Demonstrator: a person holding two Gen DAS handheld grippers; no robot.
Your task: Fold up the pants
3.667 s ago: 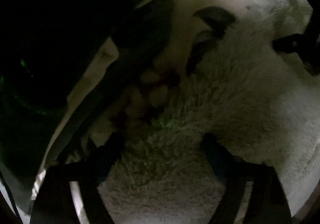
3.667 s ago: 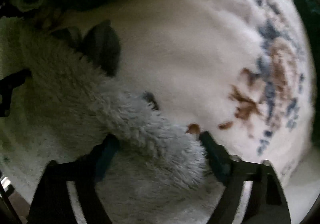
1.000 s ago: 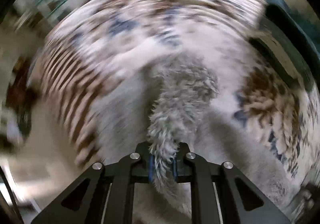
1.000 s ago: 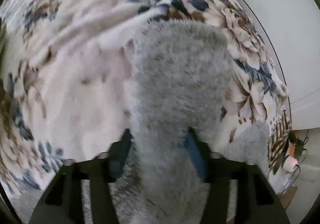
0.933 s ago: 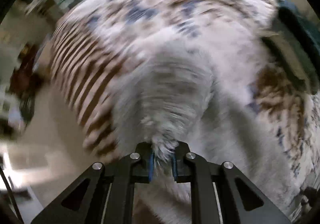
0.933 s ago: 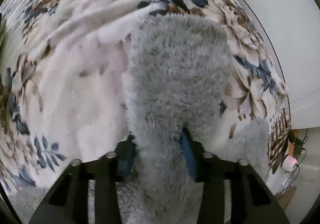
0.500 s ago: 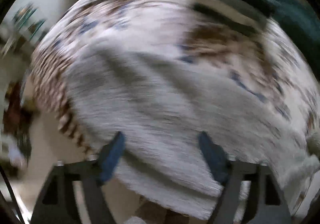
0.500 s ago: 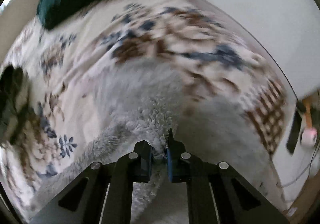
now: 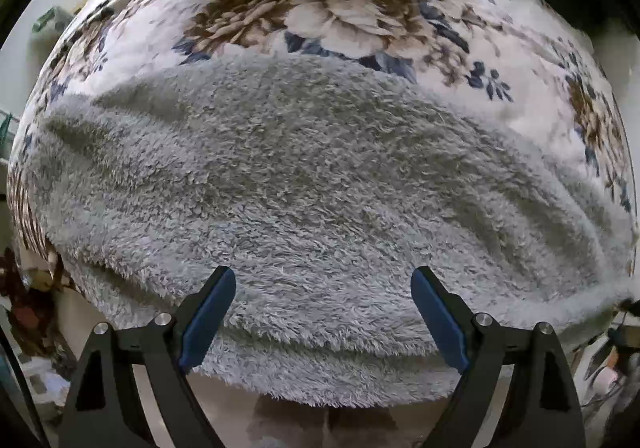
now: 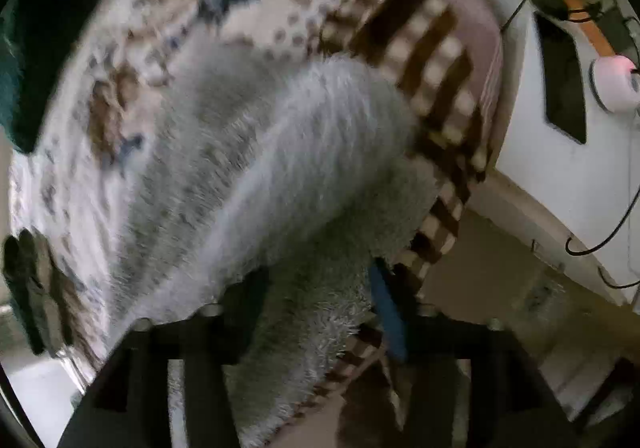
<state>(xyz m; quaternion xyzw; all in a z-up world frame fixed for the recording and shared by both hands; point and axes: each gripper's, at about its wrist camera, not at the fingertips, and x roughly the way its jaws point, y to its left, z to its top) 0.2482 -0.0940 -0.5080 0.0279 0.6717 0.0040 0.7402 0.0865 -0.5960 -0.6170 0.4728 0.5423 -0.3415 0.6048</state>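
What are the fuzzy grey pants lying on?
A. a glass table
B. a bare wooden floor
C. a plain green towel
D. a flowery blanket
D: the pants lie spread over a blanket printed with big brown and cream flowers and blue leaves, which shows all around their far edge.
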